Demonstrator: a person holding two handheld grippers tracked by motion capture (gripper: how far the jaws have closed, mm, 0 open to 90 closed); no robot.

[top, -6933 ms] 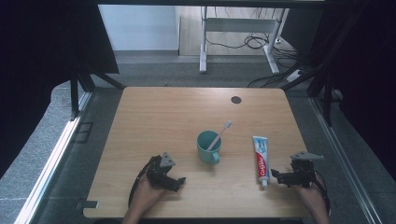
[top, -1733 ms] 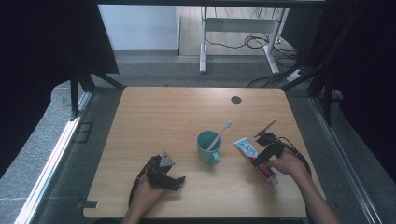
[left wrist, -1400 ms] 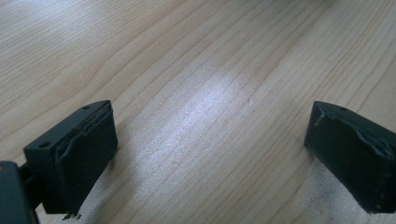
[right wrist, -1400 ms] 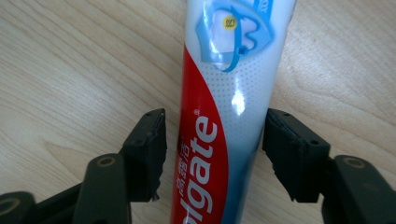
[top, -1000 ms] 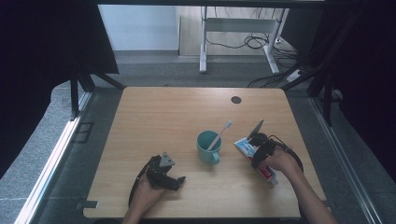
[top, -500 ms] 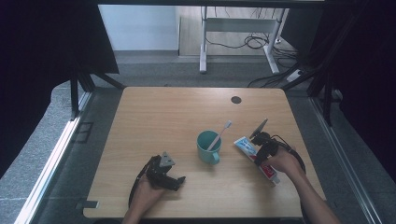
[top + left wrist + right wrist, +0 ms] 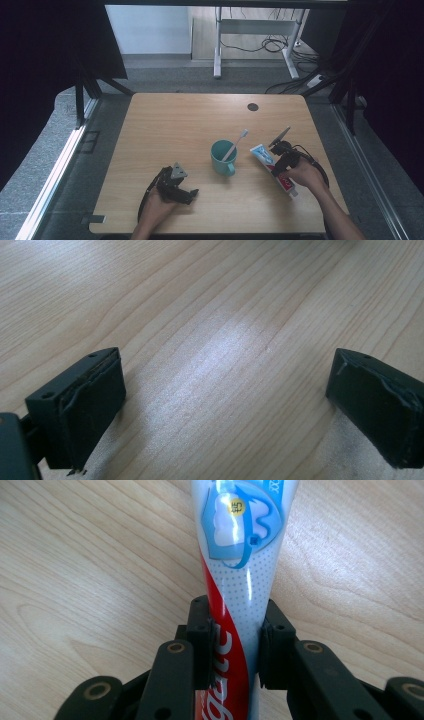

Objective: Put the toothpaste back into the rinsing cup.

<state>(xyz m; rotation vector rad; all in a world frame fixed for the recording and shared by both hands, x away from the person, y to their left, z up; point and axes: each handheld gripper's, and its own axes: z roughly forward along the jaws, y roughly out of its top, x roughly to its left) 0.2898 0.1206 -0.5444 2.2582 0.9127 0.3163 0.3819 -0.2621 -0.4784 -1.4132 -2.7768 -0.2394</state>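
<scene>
Toothpaste tube point(image 7: 235, 595), cap end behind jaws

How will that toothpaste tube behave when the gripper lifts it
The toothpaste tube probably dents where the right gripper pinches it. Its glossy skin may slip. Lying flat on the table, it seems unlikely to roll.

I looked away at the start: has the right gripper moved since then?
Yes. The right gripper has come from the table's right edge in toward the cup, and its jaws, just closing, now clamp the toothpaste tube.
</scene>
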